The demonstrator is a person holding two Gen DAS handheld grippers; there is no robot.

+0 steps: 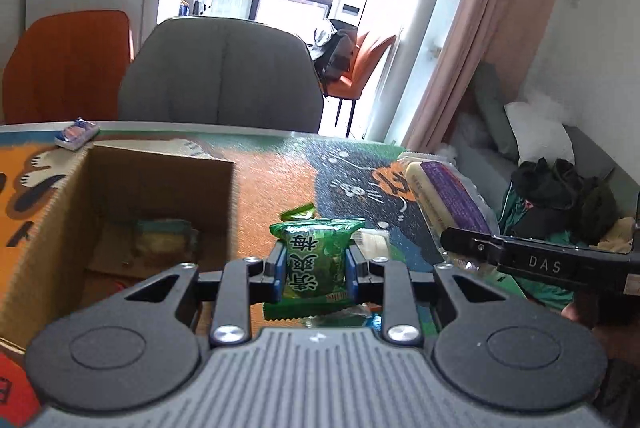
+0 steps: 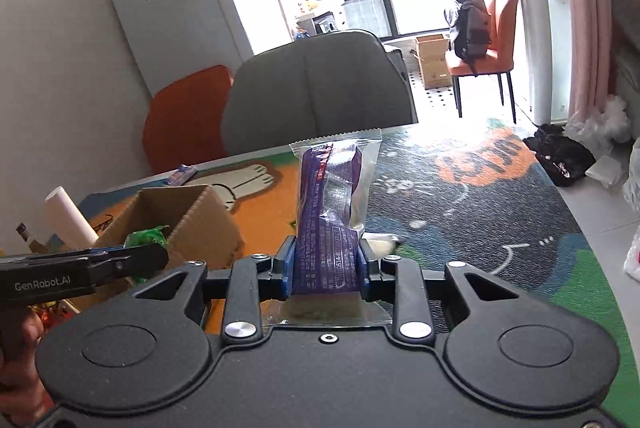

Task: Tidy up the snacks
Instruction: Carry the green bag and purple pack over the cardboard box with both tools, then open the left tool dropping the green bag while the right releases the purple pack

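While the cardboard box is sitting open on the counter with a snack inside, the left hand-held gripper is squeezing a green snack packet just right of it, and the right hand-held gripper is squeezing a purple snack bar farther right.

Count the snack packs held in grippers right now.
2. The green plum pack is clamped in the left gripper, beside the cardboard box. The purple-wrapped bar is clamped in the right gripper, above the table.

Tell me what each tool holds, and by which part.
Left tool: green packet, by its middle. Right tool: purple packet, near its lower end.
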